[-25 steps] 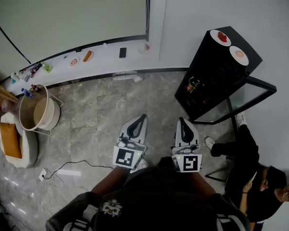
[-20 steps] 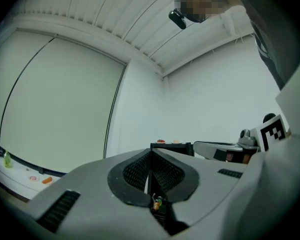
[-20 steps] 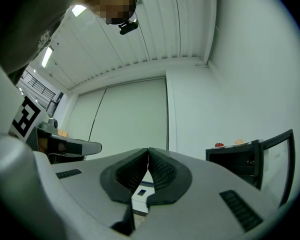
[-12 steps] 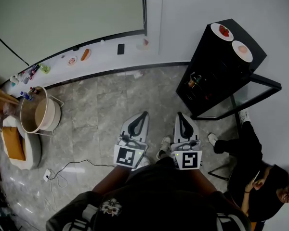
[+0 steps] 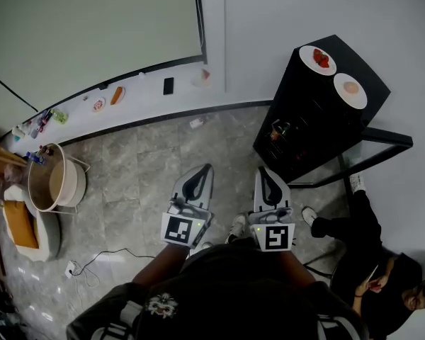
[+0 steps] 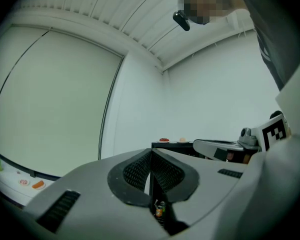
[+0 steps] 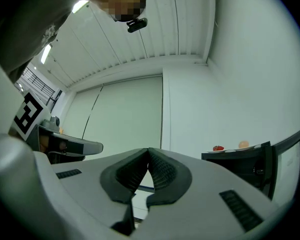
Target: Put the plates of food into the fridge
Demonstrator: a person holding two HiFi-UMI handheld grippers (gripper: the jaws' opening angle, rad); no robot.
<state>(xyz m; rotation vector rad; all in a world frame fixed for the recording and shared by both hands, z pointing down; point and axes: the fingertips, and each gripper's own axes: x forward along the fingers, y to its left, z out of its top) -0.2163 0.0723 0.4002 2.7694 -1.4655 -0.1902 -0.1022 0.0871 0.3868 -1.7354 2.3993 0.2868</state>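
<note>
With the left gripper [image 5: 206, 169] and right gripper [image 5: 263, 171] both pinched together and empty, head for the fridge [image 5: 308, 122] at one o'clock, then grip each plate [image 5: 318, 59] on top by its rim, level

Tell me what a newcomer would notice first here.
The black fridge stands at the head view's upper right, its glass door open, with a plate of red food and a plate of pale food on top. In the foreground the left gripper and right gripper point toward it side by side, fingers shut and empty. A person sits at lower right, beside the door.
</note>
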